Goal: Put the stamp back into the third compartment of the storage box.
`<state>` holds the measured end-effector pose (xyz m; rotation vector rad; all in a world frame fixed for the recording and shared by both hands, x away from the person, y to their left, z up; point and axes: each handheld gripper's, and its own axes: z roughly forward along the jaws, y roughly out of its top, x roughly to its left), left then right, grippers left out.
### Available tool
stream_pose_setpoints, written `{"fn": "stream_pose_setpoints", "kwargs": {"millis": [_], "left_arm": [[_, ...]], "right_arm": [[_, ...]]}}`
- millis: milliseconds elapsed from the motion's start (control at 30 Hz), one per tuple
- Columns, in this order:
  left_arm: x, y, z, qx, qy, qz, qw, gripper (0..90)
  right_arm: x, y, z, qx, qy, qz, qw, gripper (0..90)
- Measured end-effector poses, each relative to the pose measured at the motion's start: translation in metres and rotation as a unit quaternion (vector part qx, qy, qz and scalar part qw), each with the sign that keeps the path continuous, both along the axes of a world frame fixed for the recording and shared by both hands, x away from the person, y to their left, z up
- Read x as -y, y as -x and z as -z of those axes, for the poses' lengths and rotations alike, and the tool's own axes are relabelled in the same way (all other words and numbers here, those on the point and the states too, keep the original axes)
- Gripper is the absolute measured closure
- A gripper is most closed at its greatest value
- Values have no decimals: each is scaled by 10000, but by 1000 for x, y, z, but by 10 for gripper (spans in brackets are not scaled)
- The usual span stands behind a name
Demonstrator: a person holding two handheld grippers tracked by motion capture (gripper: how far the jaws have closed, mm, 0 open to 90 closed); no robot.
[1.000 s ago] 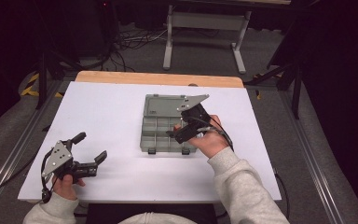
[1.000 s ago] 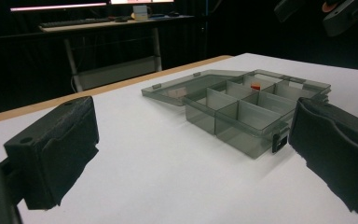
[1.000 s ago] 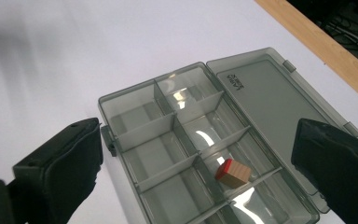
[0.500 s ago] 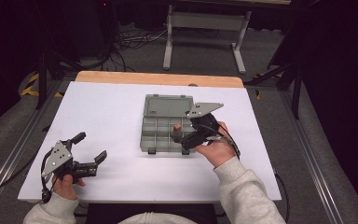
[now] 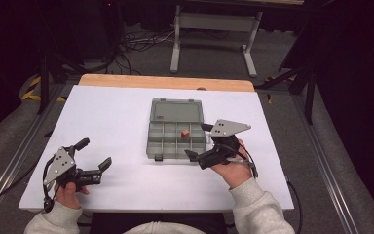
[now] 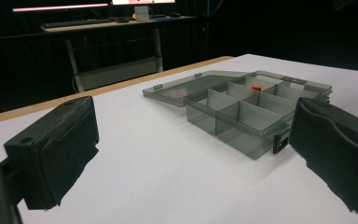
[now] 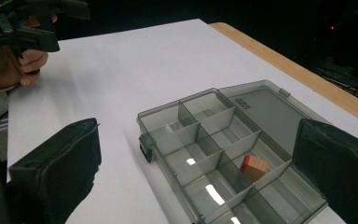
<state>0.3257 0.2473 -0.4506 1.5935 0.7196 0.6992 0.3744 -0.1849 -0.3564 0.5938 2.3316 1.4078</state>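
Observation:
A clear grey organizer box lies in the middle of the white table, its lid folded flat at the back. One small orange block rests in a middle-row compartment. My right gripper hovers open at the box's right front edge, nothing between its jaws. In the right gripper view the block lies ahead between the wide jaws. My left gripper is open near the table's front left, well clear of the box. The left gripper view shows the block in a far compartment.
The other compartments look empty. A wooden strip runs along the table's far edge, with a stand's metal legs and cables on the floor beyond. In the right gripper view, the other hand and its gripper sit at top left.
My right gripper has drawn back from over the box toward the right front edge, uncovering the orange block in its compartment. The left gripper has stayed put.

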Motion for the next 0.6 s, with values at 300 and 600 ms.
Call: {"fn": "stream_pose_setpoints", "kwargs": {"millis": [300,600], "left_arm": [[0,0,0,19,-18,3,10000,26],[0,0,0,30,-7,13,10000,26]], "right_arm": [[16,13,19,156,-398,32,9991,16],[37,23,45,279,-779,269,9962,15]]}}
